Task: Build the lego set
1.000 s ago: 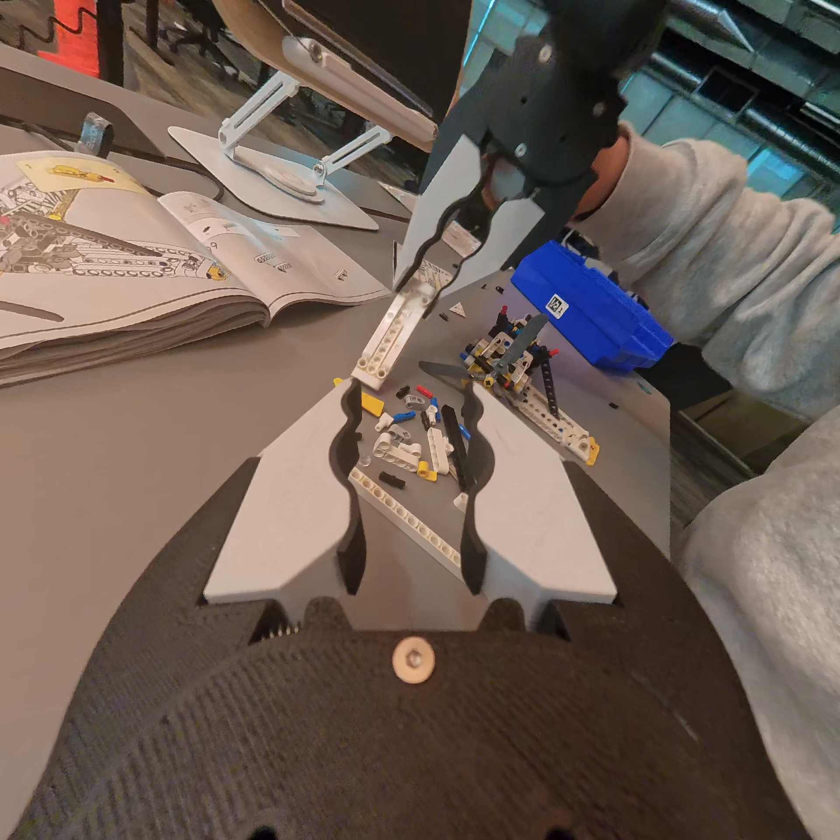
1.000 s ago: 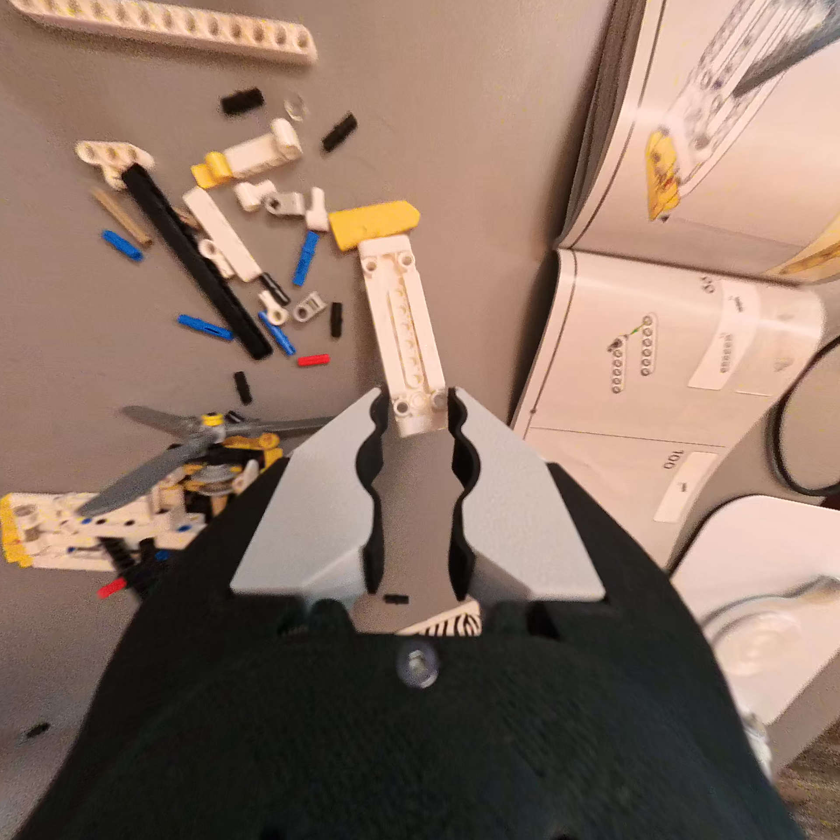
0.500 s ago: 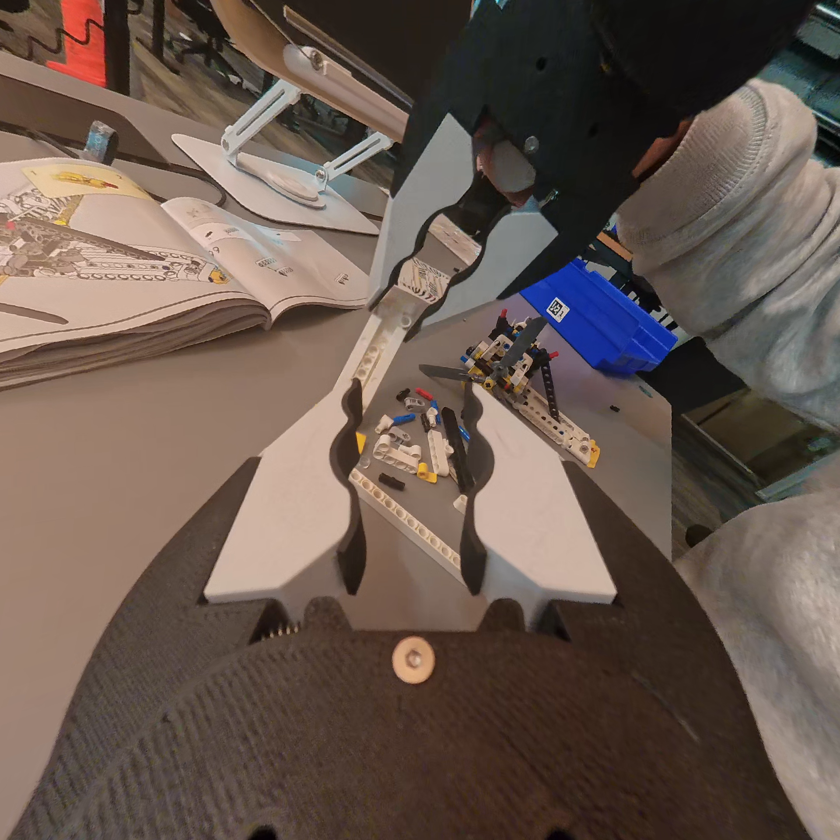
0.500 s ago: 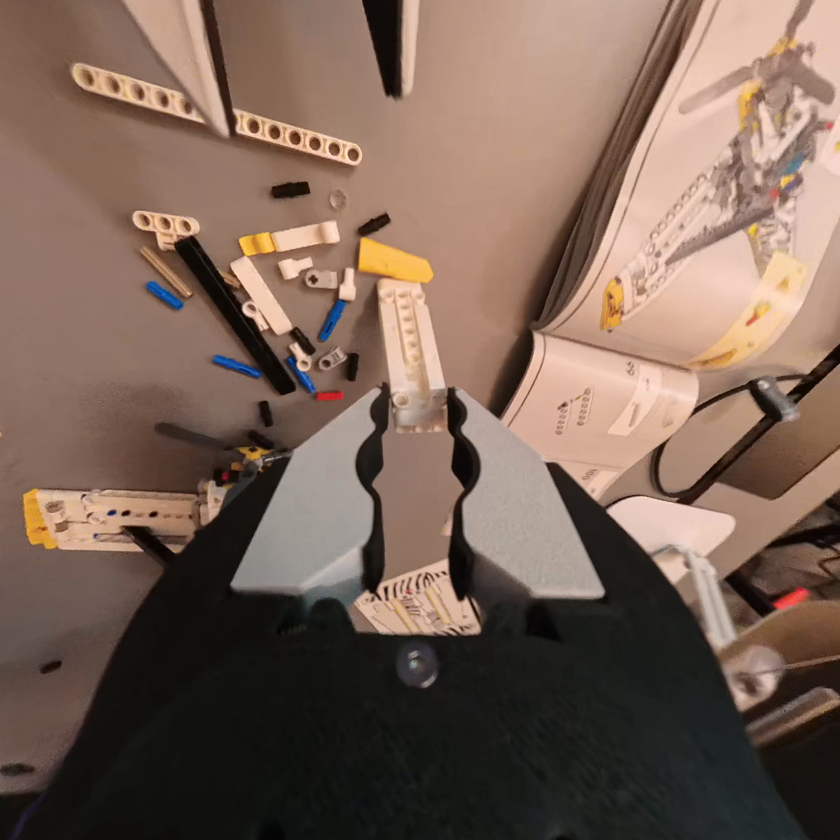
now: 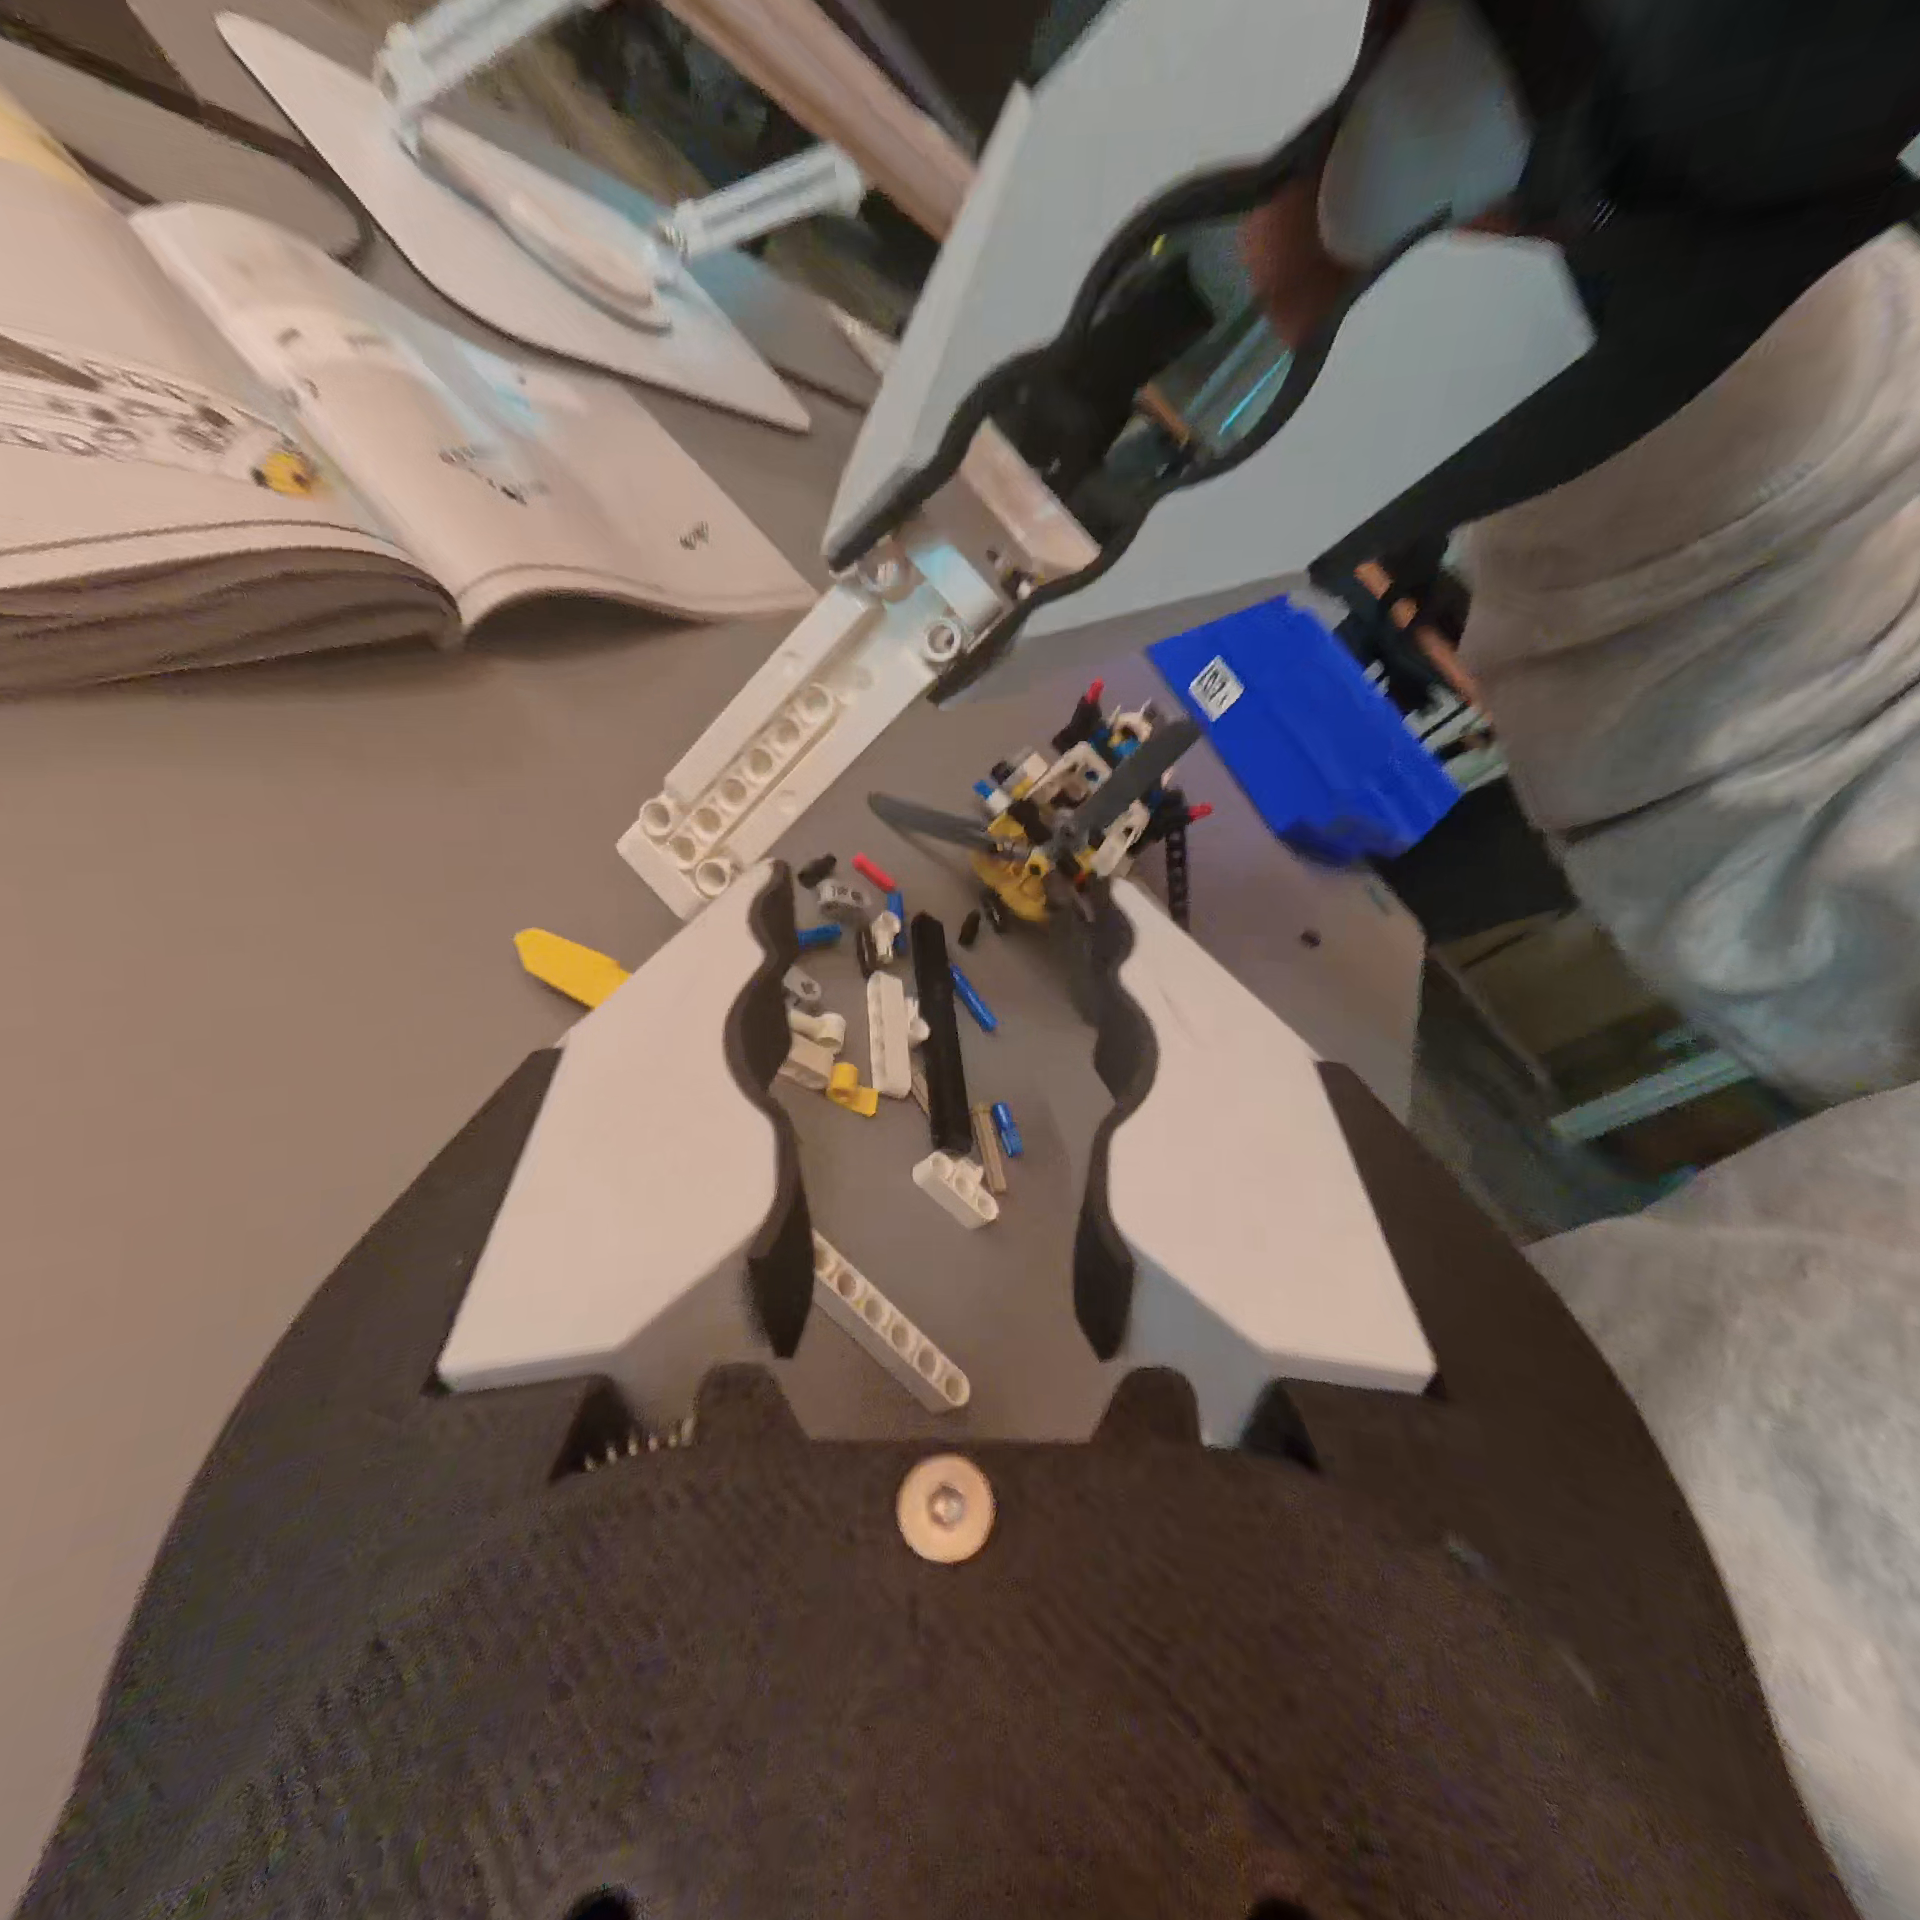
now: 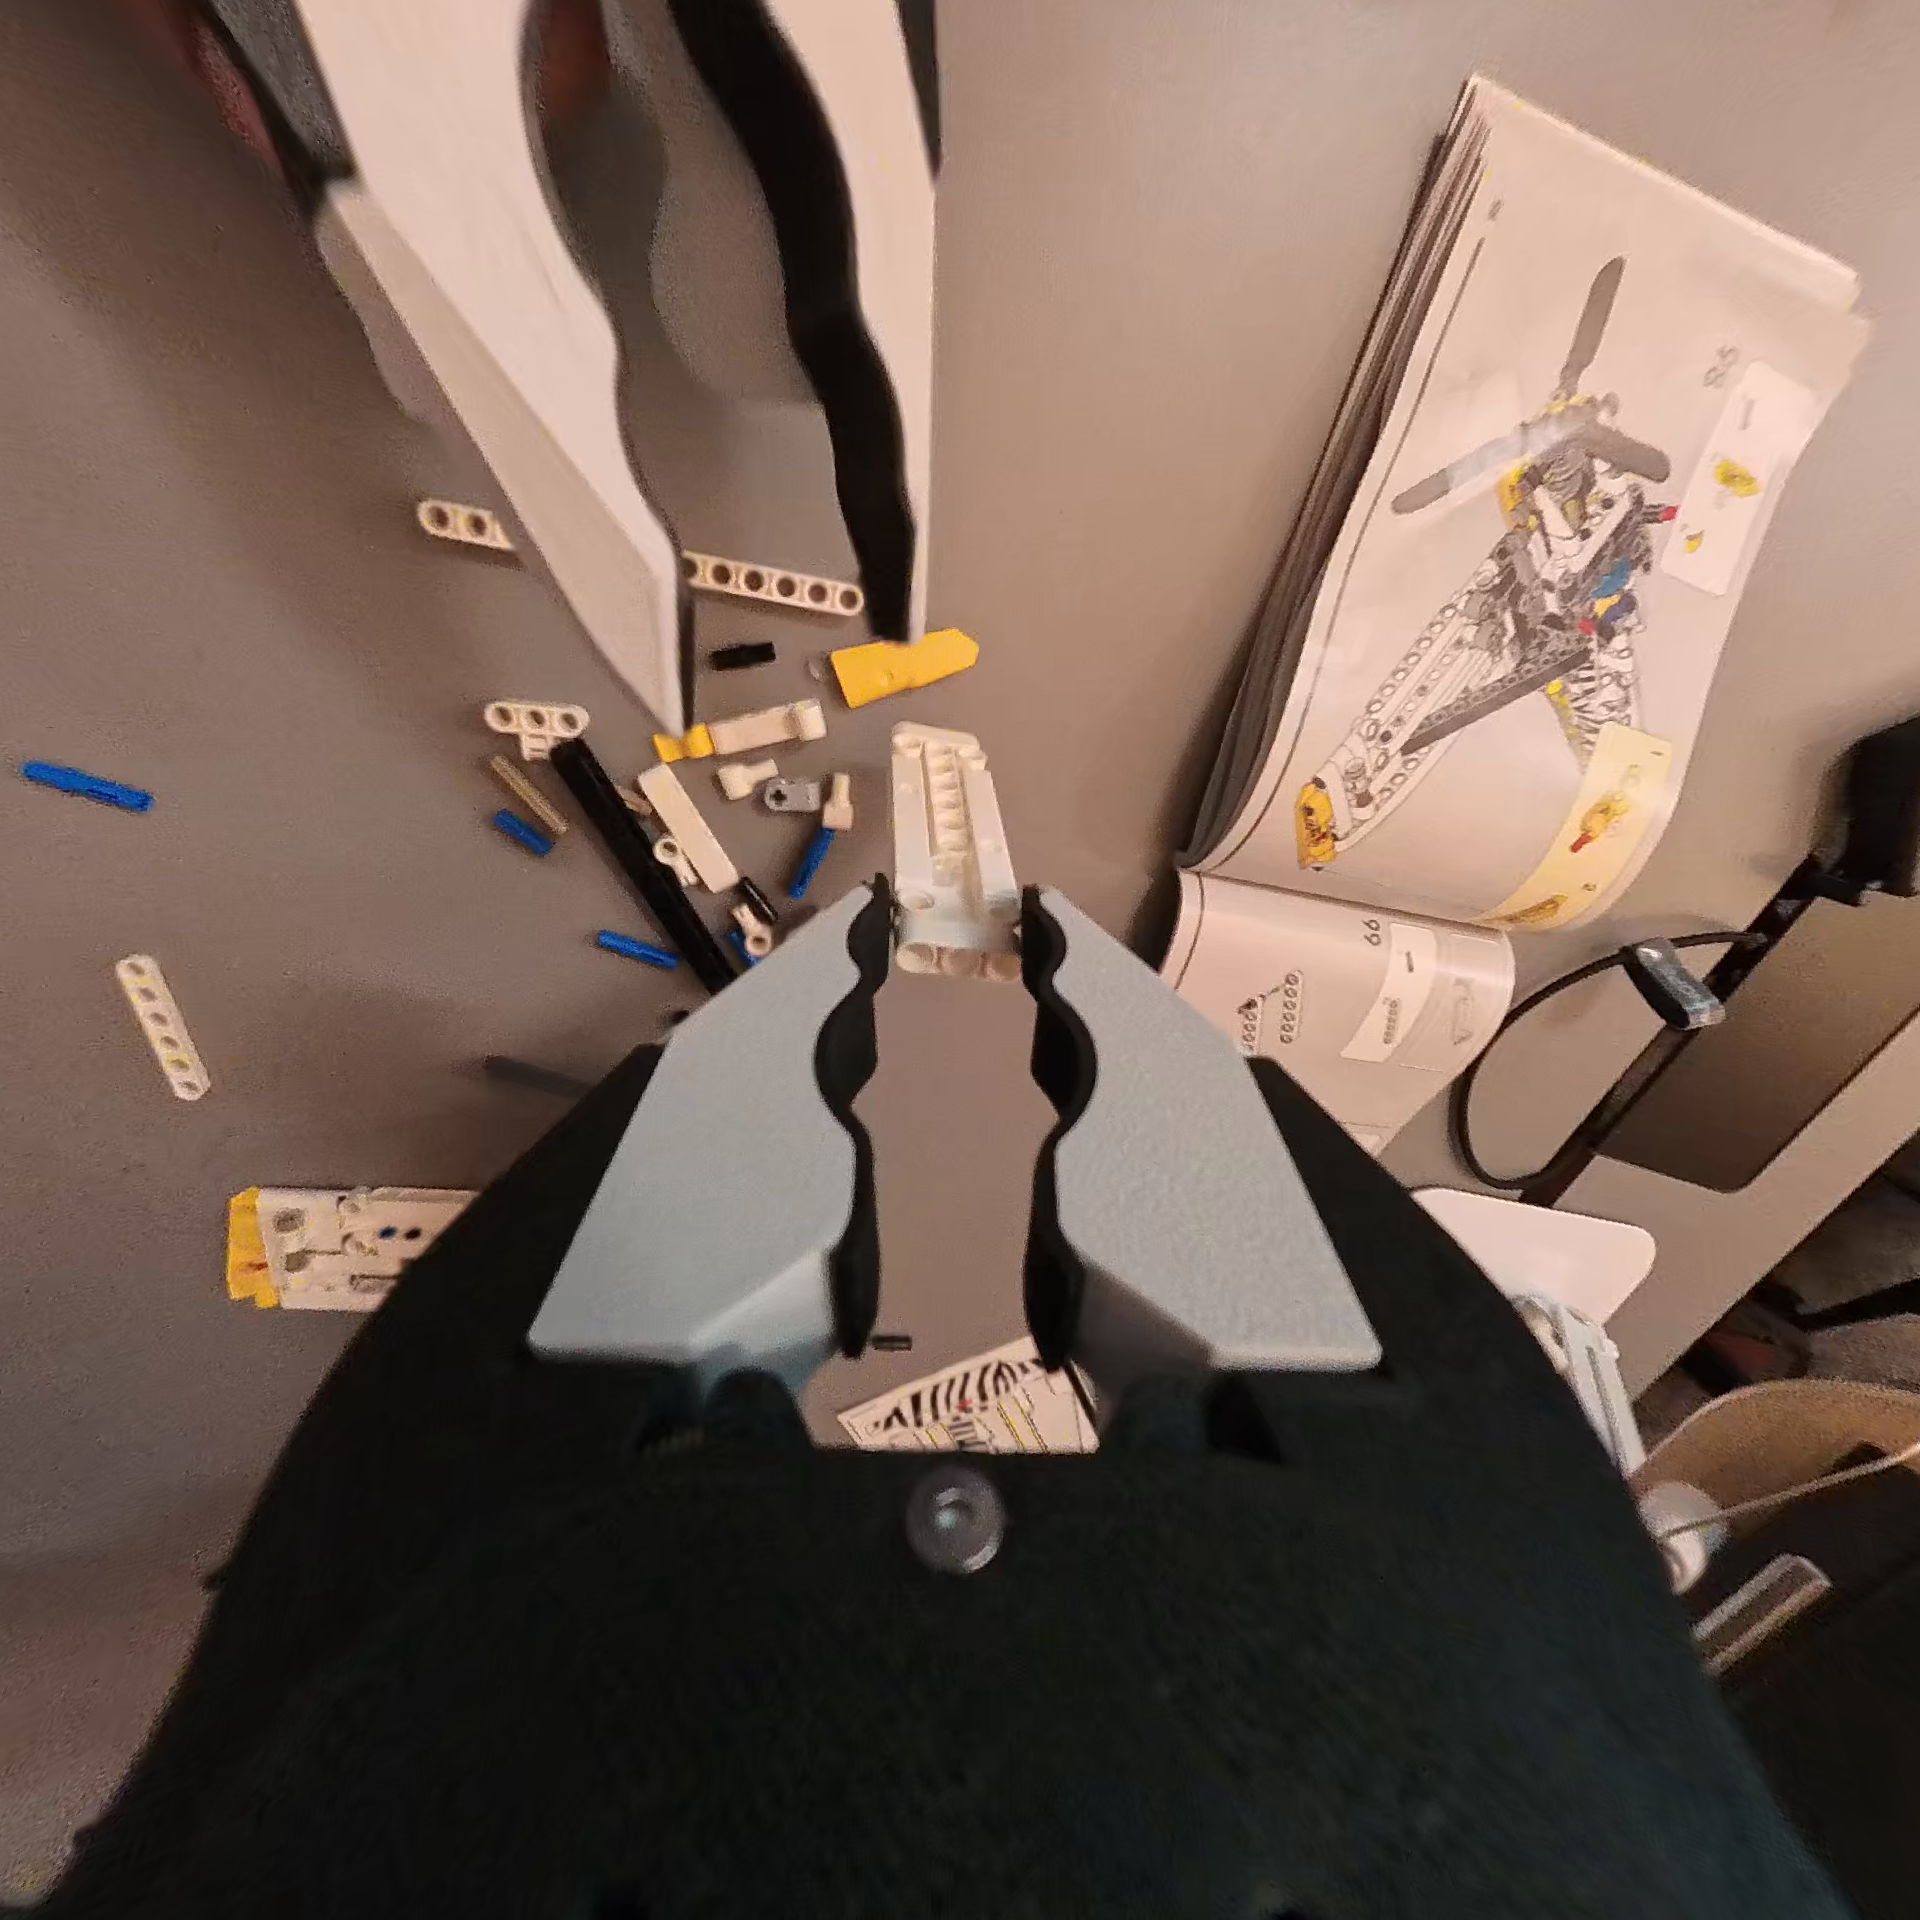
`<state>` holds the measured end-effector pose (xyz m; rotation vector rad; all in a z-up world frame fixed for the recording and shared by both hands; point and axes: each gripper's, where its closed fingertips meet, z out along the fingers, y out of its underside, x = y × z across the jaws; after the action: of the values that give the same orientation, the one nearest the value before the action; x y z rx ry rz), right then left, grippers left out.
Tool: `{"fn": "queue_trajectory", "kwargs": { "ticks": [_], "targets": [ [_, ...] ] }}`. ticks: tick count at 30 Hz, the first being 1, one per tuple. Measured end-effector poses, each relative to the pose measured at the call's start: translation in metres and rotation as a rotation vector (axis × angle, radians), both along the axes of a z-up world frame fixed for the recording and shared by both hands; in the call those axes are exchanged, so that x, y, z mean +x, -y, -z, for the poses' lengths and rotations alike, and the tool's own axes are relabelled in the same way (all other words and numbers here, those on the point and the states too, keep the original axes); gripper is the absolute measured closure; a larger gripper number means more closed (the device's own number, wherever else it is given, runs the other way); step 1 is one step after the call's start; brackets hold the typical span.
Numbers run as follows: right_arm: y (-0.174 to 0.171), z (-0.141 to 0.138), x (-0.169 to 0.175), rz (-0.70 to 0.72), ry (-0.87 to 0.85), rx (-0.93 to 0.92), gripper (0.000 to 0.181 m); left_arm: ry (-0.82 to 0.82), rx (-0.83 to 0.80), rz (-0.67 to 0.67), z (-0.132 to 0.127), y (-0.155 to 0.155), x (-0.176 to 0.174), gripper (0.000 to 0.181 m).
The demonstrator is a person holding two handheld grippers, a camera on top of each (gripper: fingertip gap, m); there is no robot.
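Note:
My right gripper [image 6: 954, 899] is shut on one end of a white lego panel [image 6: 951, 831] and holds it tilted above the grey table. In the left wrist view the panel [image 5: 774, 743] hangs from the right gripper [image 5: 966, 613], its free end just ahead of my left fingertips. My left gripper [image 5: 940, 904] is open and empty over a pile of small loose parts. It also shows in the right wrist view [image 6: 790, 665]. A yellow wedge [image 5: 571, 966], a black beam [image 5: 940, 1039] and a long white beam [image 5: 894, 1320] lie below. The partly built helicopter [image 5: 1060, 810] stands behind the pile.
An open instruction book [image 5: 312, 468] lies left of the parts; it also shows in the right wrist view [image 6: 1507, 623]. A blue bin [image 5: 1309, 727] sits at the far table edge. A white stand [image 5: 540, 239] is behind the book. A sticker sheet [image 6: 966, 1413] lies under my right gripper. The tips of one gripper are about 5 cm away from the tips of the other. Left tips and right tips are each some 12 cm from the partly built helicopter [image 5: 1060, 810].
My right gripper has lifted the white panel higher off the table and toward my left gripper. My left gripper has moved forward over the loose parts, and its jaws stand a little wider.

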<state>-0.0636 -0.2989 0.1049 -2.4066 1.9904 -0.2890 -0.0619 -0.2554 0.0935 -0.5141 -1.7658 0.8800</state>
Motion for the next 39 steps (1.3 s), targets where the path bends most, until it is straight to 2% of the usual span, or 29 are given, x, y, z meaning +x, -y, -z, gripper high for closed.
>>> {"fn": "queue_trajectory", "kwargs": {
  "ticks": [3,6,10,13,16,21,24,27,30,34,39],
  "targets": [
    [-0.003,-0.002,0.004,0.004,0.038,-0.019,0.158,0.069,-0.033,-0.022,0.002,-0.001,-0.010,0.110],
    [-0.010,-0.004,0.004,0.014,0.065,-0.010,0.158,0.092,-0.041,-0.029,0.000,0.000,-0.019,0.107],
    [-0.015,-0.009,0.001,0.032,0.096,-0.023,0.158,0.073,-0.016,0.038,-0.003,-0.006,-0.039,0.104],
    [-0.019,-0.012,0.004,0.042,0.154,-0.001,0.181,0.113,-0.023,0.065,0.002,-0.009,-0.047,0.104],
    [-0.012,-0.004,0.003,0.058,0.154,-0.001,0.181,0.151,-0.031,0.025,0.012,-0.003,-0.037,0.104],
    [0.014,0.012,-0.009,0.144,0.136,-0.022,0.181,0.069,-0.016,-0.061,0.010,0.013,-0.004,0.114],
    [0.021,0.002,-0.020,0.193,0.175,-0.021,0.179,-0.034,0.004,-0.118,0.008,0.022,0.015,0.122],
    [0.019,-0.003,-0.036,0.227,0.169,-0.023,0.172,-0.202,0.057,-0.118,-0.009,0.025,0.025,0.125],
    [0.004,0.009,-0.047,0.201,0.130,0.006,0.164,-0.243,0.047,-0.147,-0.014,0.029,0.033,0.127],
    [-0.019,0.042,-0.051,0.083,0.011,0.064,0.150,-0.224,0.042,-0.143,-0.012,0.027,0.033,0.127],
    [-0.019,0.076,-0.061,-0.098,-0.205,0.021,0.141,-0.197,0.018,-0.167,-0.010,0.029,0.036,0.127]
  ]
}}
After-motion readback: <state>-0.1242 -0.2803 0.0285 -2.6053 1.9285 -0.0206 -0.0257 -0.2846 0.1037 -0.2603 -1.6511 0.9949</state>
